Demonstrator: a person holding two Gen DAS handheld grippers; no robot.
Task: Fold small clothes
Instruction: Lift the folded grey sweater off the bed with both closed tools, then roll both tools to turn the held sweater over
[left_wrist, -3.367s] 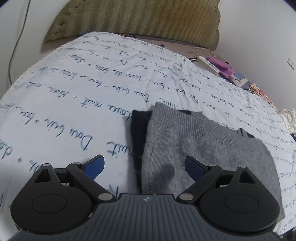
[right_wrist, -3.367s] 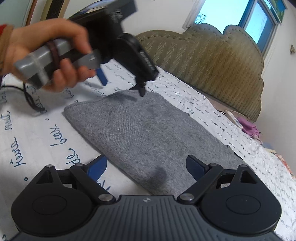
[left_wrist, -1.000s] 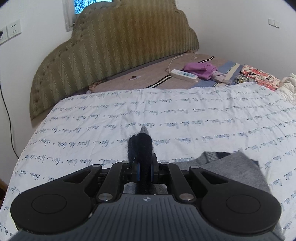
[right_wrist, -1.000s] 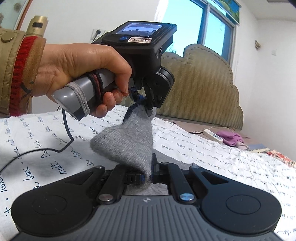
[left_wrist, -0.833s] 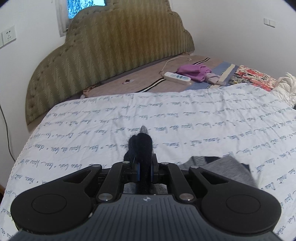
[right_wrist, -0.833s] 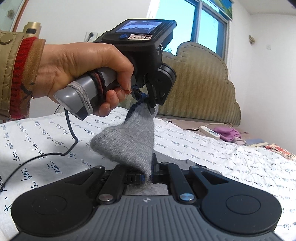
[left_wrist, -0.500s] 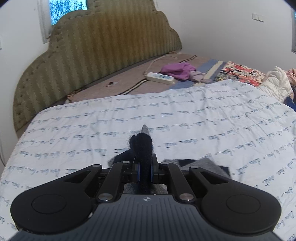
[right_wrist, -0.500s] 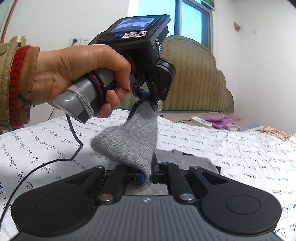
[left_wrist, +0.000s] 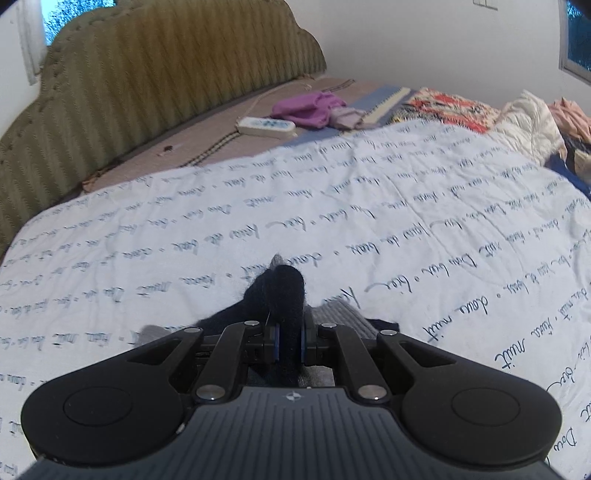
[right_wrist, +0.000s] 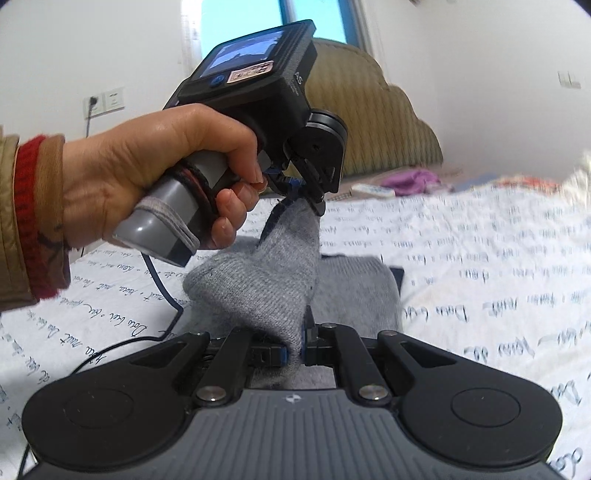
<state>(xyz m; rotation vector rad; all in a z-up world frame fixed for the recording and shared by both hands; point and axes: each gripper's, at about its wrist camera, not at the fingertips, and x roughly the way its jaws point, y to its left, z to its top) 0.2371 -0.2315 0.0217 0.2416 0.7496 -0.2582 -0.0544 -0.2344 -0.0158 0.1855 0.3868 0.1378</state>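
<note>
A small grey knit garment (right_wrist: 273, 288) with a dark navy underside hangs in a fold above the white bedspread (right_wrist: 480, 258). My right gripper (right_wrist: 295, 349) is shut on its near grey corner. My left gripper (right_wrist: 301, 194), held in a person's hand (right_wrist: 155, 173), is shut on the far corner, higher up. In the left wrist view the left gripper (left_wrist: 290, 338) pinches a dark navy bunch of the garment (left_wrist: 280, 291). The rest of the garment (right_wrist: 362, 288) lies flat on the bed beneath.
An olive padded headboard (left_wrist: 147, 81) stands behind the bed. A white power strip (left_wrist: 266, 125), purple cloth (left_wrist: 310, 109) and a heap of clothes (left_wrist: 532, 122) lie at the far side. A black cable (right_wrist: 162, 306) trails over the bedspread at the left.
Both grippers have carried the lifted edge of the garment sideways and a little lower over the flat part. The right view has rolled. Both grips are unchanged.
</note>
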